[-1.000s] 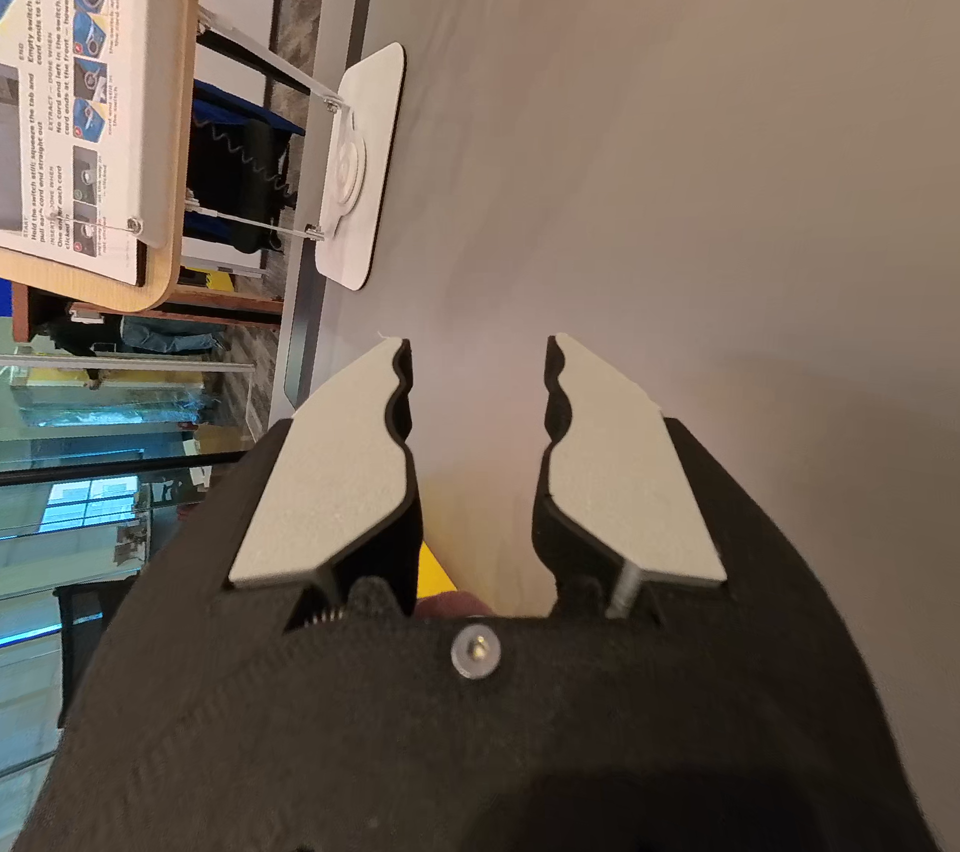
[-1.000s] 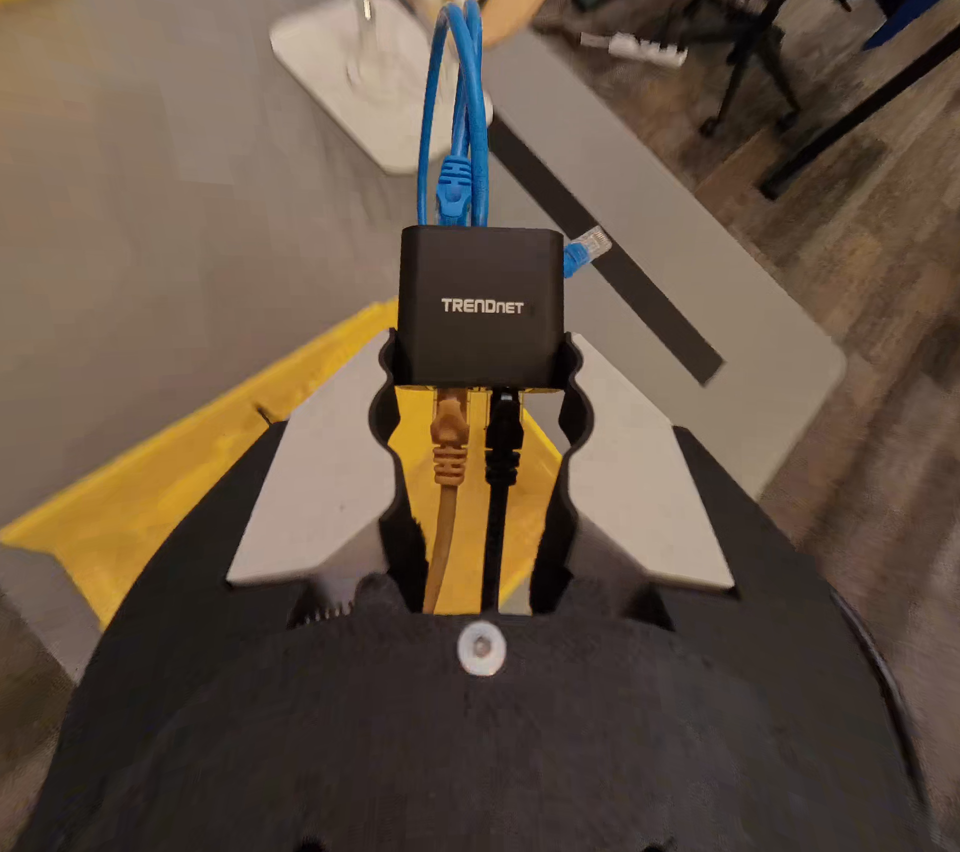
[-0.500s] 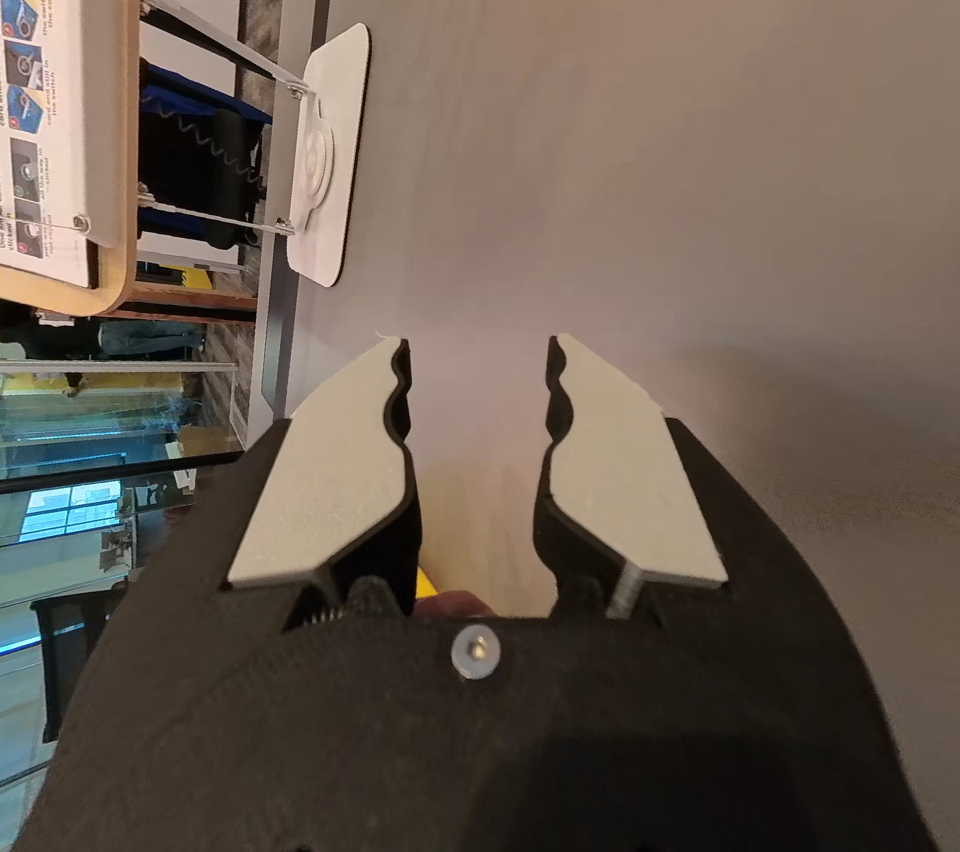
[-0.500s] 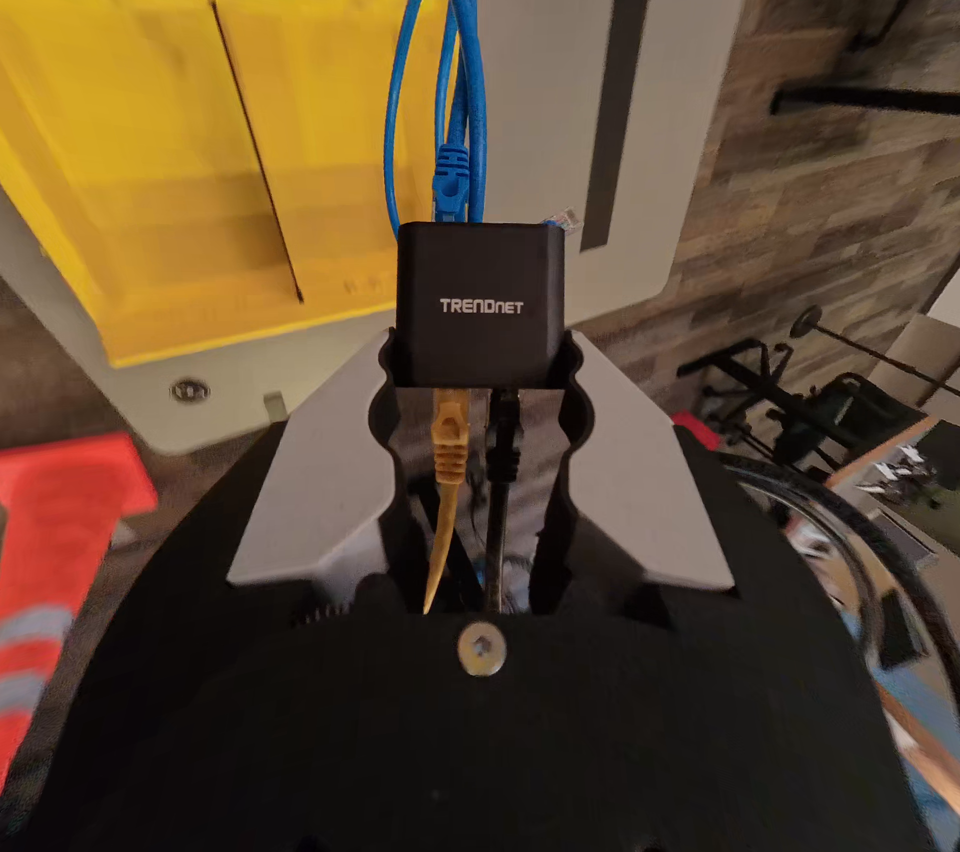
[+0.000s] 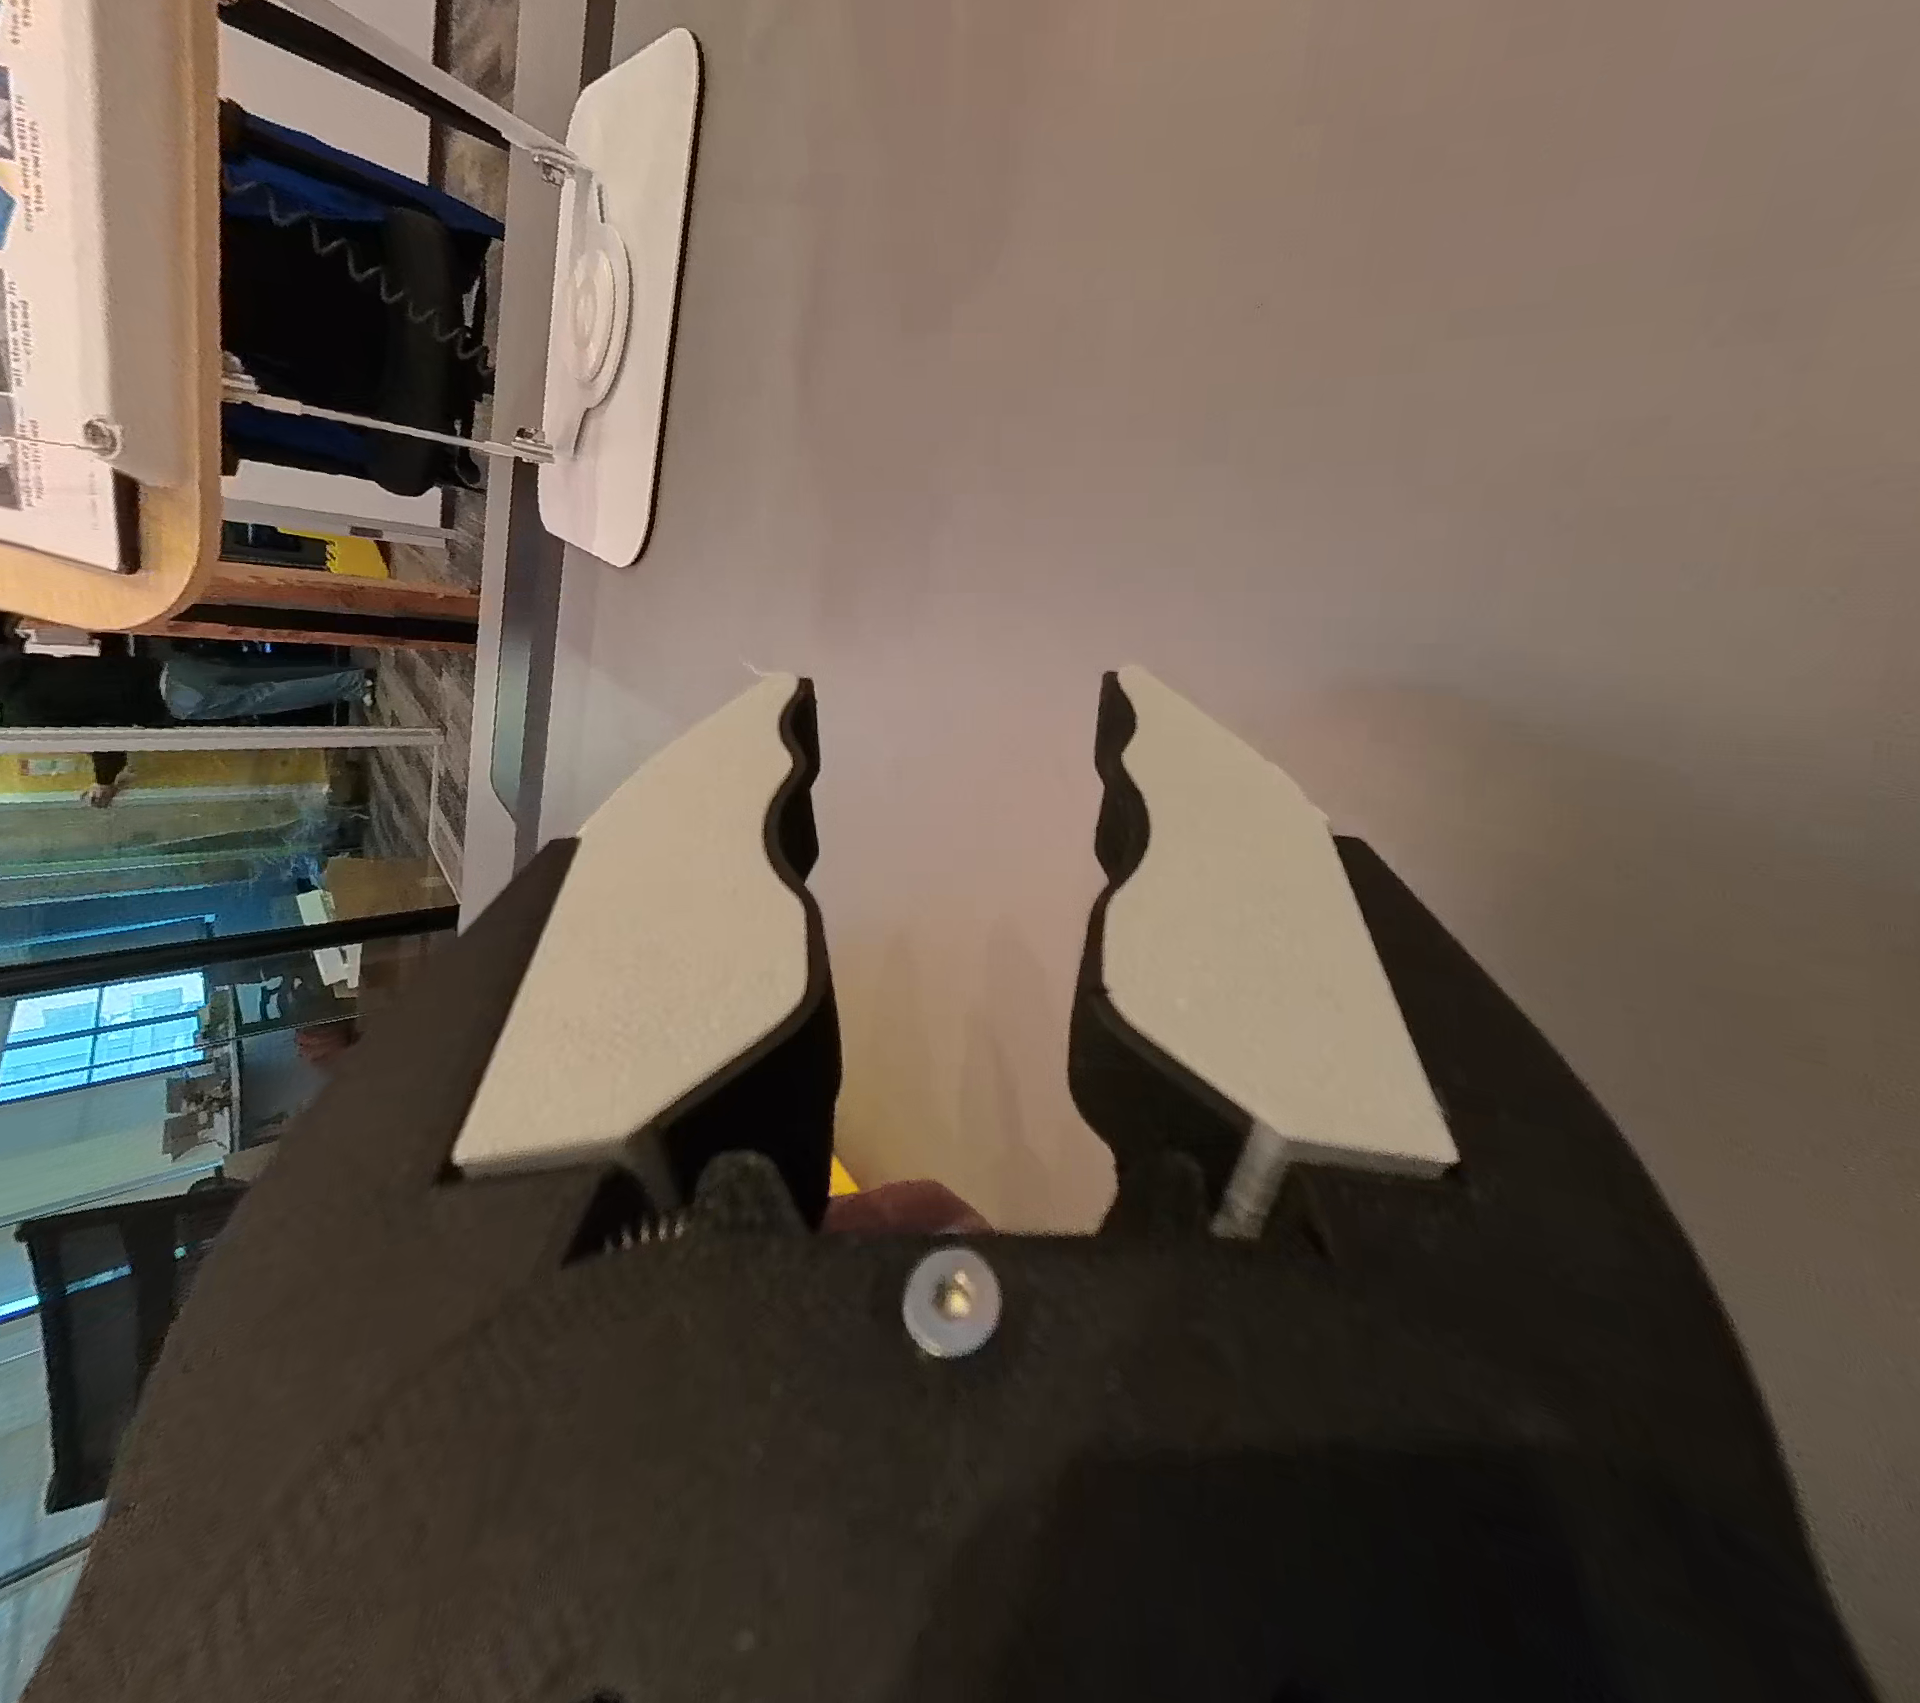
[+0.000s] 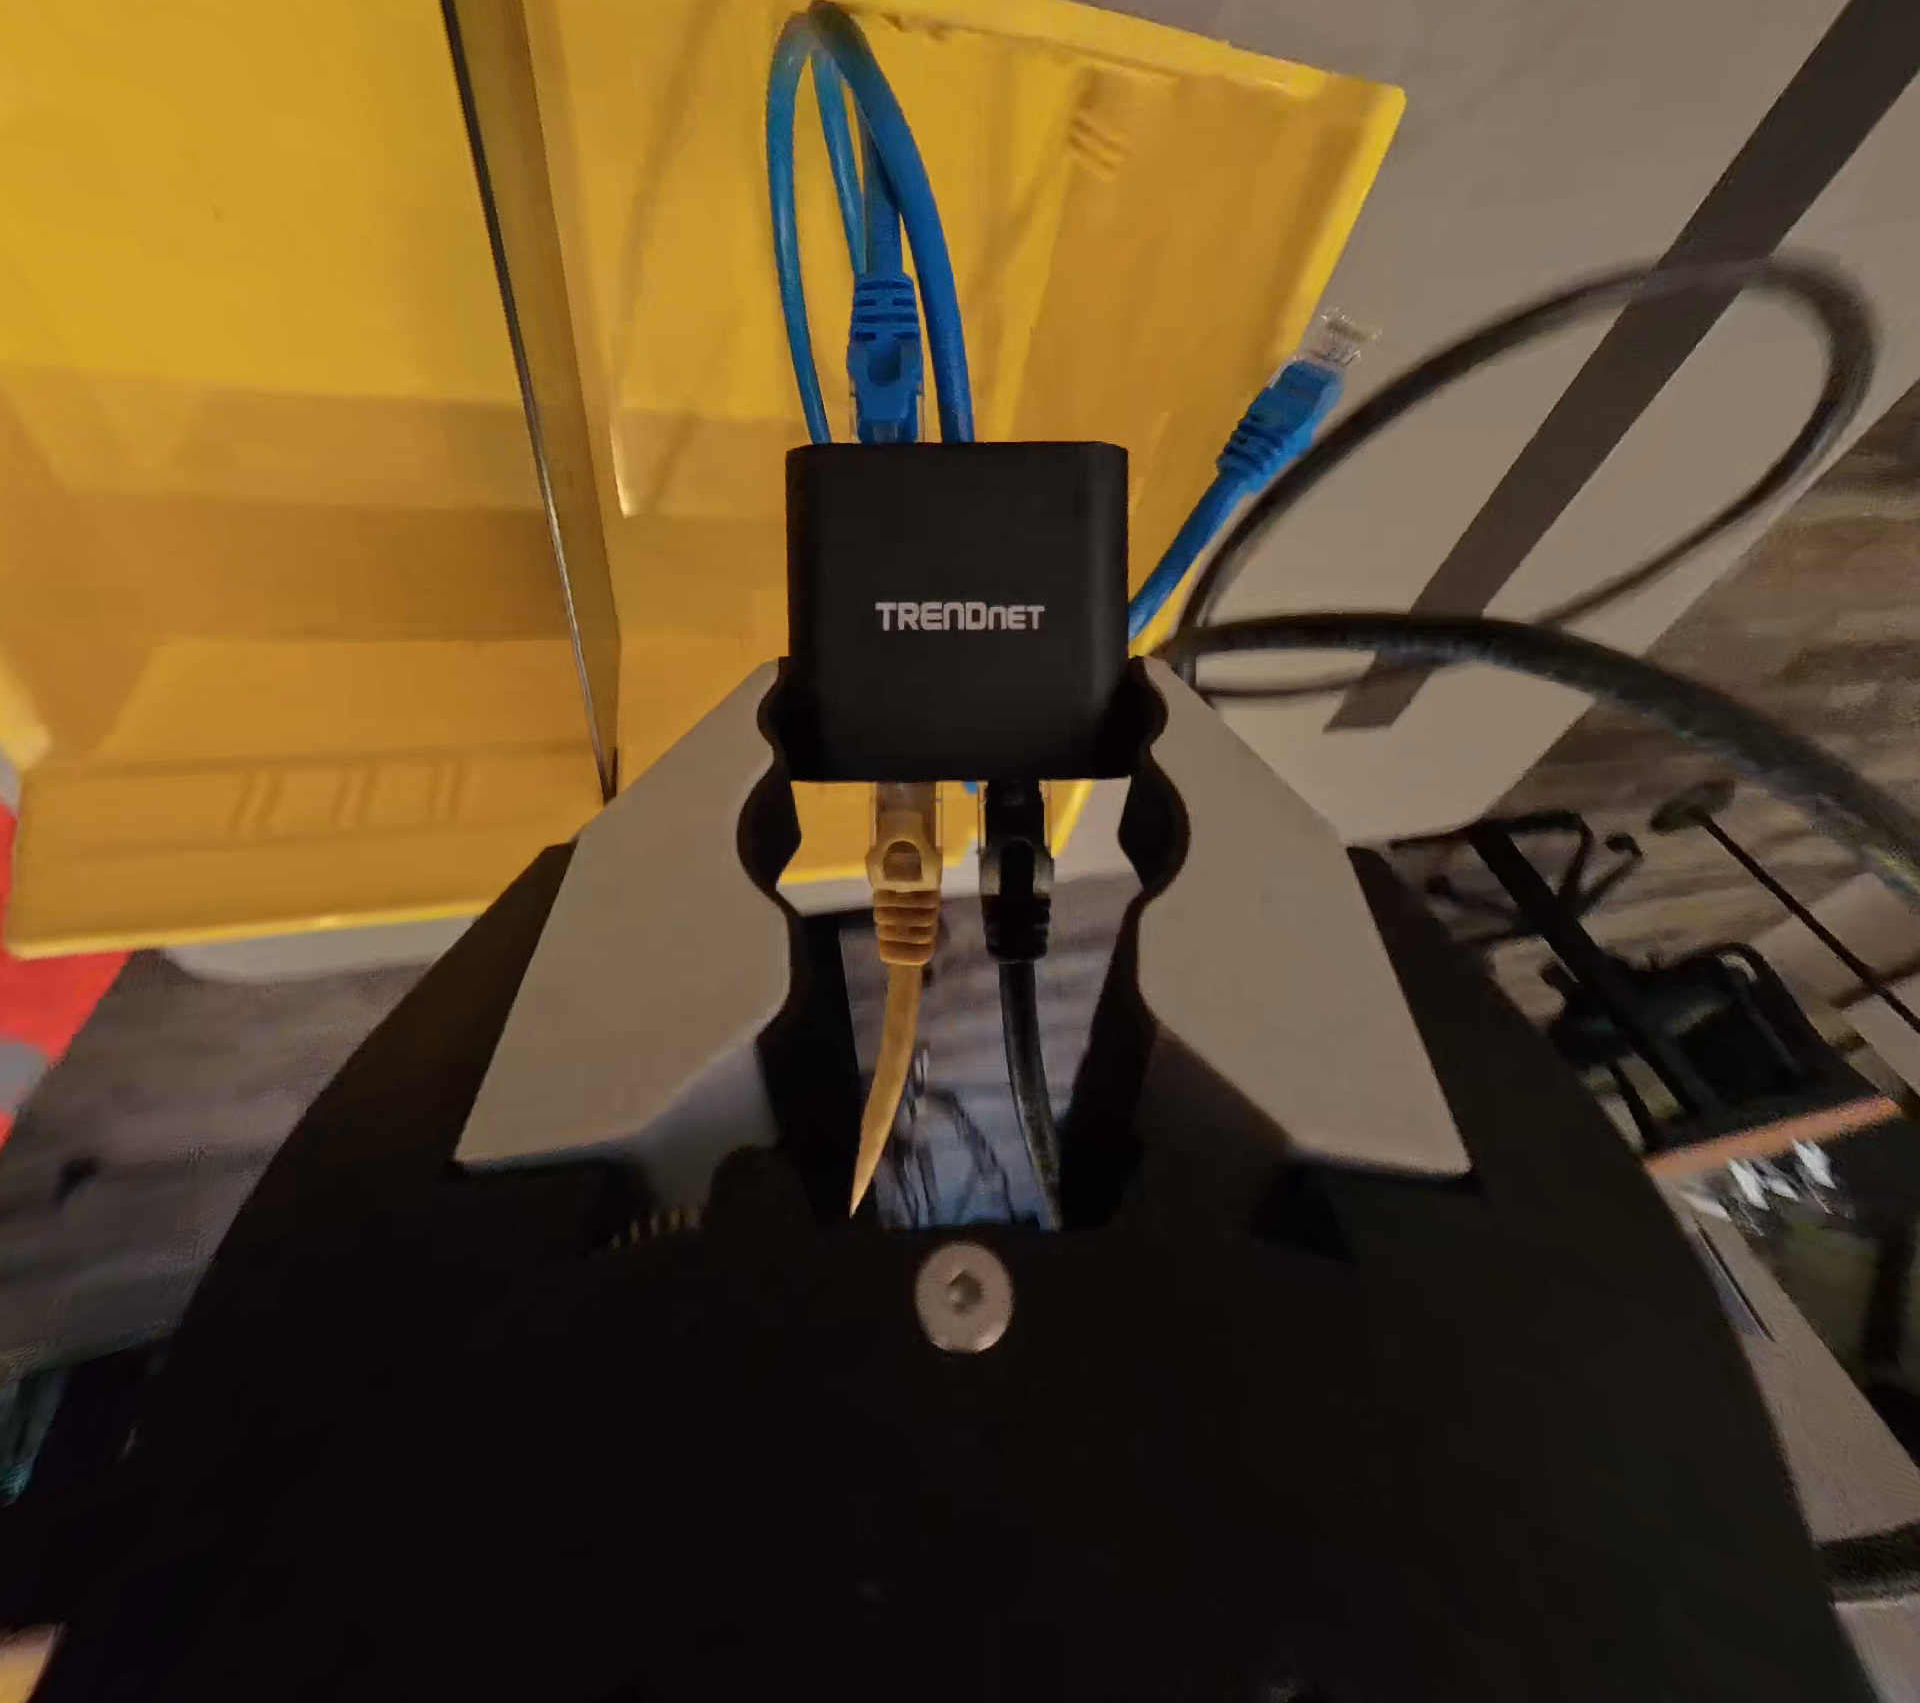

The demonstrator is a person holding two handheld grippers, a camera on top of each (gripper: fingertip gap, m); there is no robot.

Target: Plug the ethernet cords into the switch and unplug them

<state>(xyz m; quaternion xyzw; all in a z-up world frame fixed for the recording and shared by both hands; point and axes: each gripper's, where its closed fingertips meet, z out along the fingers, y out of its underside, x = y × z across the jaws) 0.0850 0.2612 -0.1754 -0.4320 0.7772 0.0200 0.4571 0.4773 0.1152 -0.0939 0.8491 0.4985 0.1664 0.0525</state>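
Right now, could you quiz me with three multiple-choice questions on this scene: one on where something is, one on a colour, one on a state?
1. Where is the switch?
A. In the yellow bin
B. Between the right gripper's fingers
C. Flat on the table

2. What colours are the two plugs on the switch's near side?
A. Yellow and black
B. Red and green
C. Both white

3. How is the left gripper?
A. Shut on a cord
B. Open, holding nothing
C. Shut on the switch

Answers: 1 B, the right gripper clamps its sides. 2 A, the yellow plug and black plug sit side by side. 3 B, only bare table shows between its fingers.
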